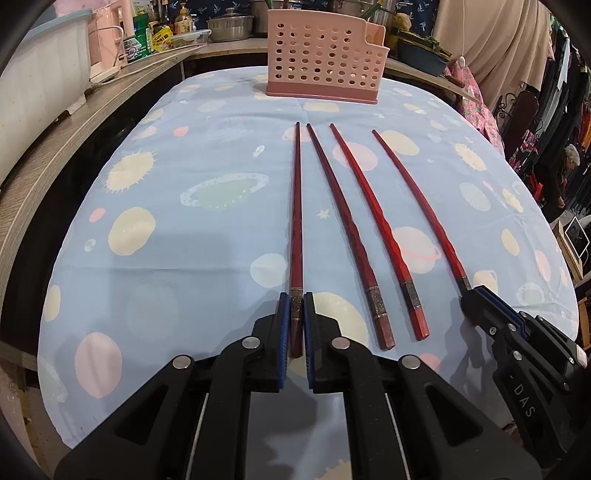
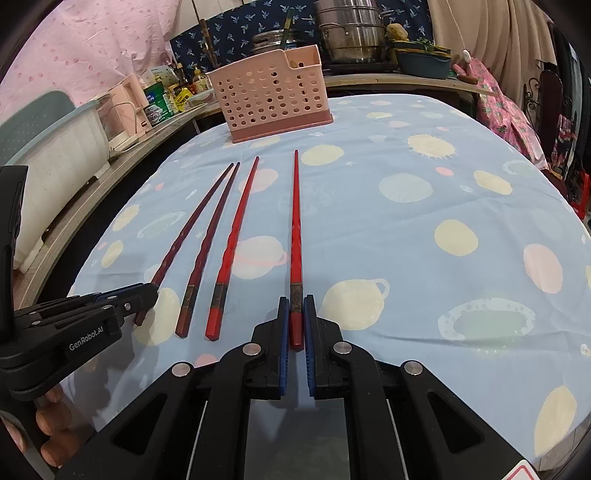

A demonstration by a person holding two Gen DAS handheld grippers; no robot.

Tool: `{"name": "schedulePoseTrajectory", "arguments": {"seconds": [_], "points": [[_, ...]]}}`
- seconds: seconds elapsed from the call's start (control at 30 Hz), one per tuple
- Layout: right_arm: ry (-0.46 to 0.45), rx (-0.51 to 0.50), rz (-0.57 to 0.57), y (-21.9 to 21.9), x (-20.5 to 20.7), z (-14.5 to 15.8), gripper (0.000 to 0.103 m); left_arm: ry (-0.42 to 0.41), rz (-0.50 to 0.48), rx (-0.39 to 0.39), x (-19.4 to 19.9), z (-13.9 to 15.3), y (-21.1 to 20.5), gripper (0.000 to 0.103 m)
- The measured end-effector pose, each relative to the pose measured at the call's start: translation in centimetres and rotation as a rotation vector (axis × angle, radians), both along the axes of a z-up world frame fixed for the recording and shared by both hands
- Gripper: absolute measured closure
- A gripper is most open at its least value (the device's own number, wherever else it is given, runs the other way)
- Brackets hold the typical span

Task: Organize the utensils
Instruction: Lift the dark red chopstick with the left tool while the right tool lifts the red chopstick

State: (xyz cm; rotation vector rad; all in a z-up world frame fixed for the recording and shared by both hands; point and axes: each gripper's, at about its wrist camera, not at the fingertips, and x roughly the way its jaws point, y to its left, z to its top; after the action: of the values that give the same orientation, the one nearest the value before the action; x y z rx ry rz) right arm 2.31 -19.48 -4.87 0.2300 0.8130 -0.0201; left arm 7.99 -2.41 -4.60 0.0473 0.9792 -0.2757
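Note:
Several red chopsticks lie side by side on the blue patterned tablecloth, tips toward a pink perforated utensil holder at the far edge. My left gripper is shut on the handle end of the leftmost dark red chopstick. My right gripper is shut on the handle end of the rightmost bright red chopstick. Between them rest a dark red chopstick and a bright red one, both untouched.
A wooden ledge runs along the left with a white tub, bottles and jars. Metal pots stand behind the holder. Clothes hang at the right, and a person stands far off there.

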Motion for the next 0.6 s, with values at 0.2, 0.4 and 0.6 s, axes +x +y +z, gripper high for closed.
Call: {"name": "schedulePoseTrajectory", "arguments": {"seconds": [0.2,0.4,0.6], "points": [[-0.009,0.012,-0.007,-0.3,-0.5,0.6,0.096,-0.008,0.004,-0.015,-0.1,0.7,0.5,0.096],[-0.047,0.018,-0.017,-0.8,-0.9,2.3,0.096,-0.031,0.011,-0.043,-0.3,2.3,1.1,0.096],[-0.097,0.044,-0.032,-1.6,-1.2,4.6,0.096,-0.071,0.013,-0.074,-0.5,4.7,1.6,0.096]]}}
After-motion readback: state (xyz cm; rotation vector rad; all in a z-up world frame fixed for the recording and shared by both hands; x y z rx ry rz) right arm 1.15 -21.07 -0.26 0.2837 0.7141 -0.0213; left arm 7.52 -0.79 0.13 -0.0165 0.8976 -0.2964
